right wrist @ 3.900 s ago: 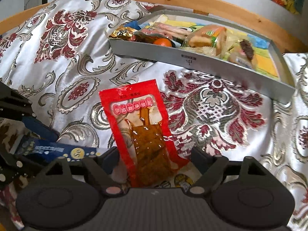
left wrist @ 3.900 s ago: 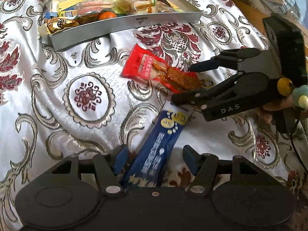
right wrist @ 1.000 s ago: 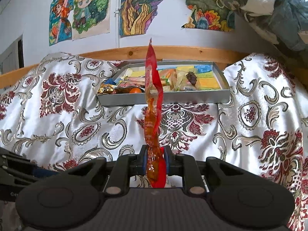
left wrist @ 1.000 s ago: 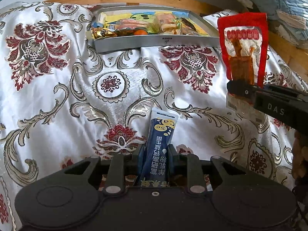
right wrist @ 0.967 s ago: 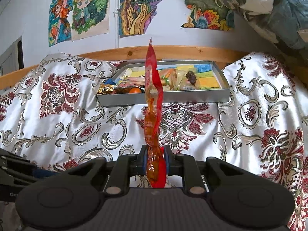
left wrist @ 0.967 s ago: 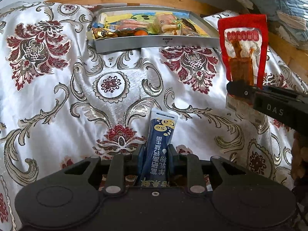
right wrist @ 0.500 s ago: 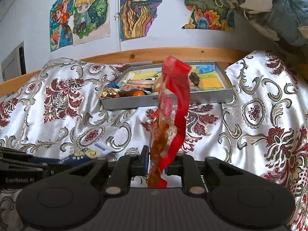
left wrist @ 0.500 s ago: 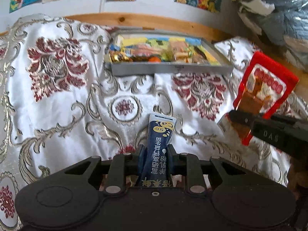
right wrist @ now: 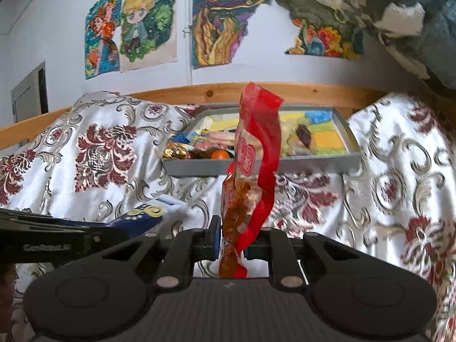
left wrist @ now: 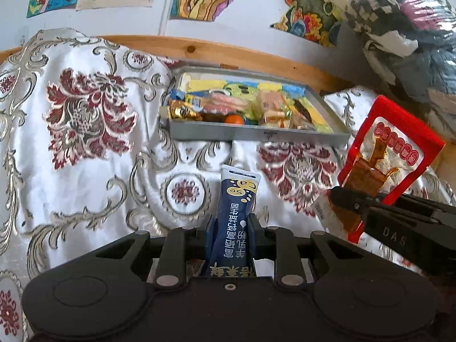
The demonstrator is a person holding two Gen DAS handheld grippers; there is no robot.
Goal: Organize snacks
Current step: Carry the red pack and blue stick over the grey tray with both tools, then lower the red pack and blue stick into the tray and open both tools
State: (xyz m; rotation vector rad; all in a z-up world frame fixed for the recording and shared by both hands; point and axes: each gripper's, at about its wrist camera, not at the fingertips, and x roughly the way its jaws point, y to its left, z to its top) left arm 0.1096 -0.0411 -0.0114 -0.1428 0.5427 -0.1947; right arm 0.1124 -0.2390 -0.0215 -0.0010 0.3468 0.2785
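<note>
Left gripper (left wrist: 230, 238) clamped on blue sachet (left wrist: 234, 216); right gripper (right wrist: 231, 240) clamped on red packet (right wrist: 250, 171); both held short of grey tray (left wrist: 256, 134).

The right gripper (left wrist: 342, 199) body bears "DAS", the left gripper (right wrist: 119, 235) body shows blurred "GenRobot.AI", and the blue sachet (left wrist: 236, 216) carries "Ca" plus Chinese characters, seen upside down.

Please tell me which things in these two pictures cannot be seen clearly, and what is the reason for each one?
- Blue packet: left wrist view, its lower end is hidden by the left gripper.
- Red packet: right wrist view, twisted and blurred, print unreadable.
- Tray: right wrist view, the red packet covers its middle.
- Tray snacks: both views, too small to identify.
</note>
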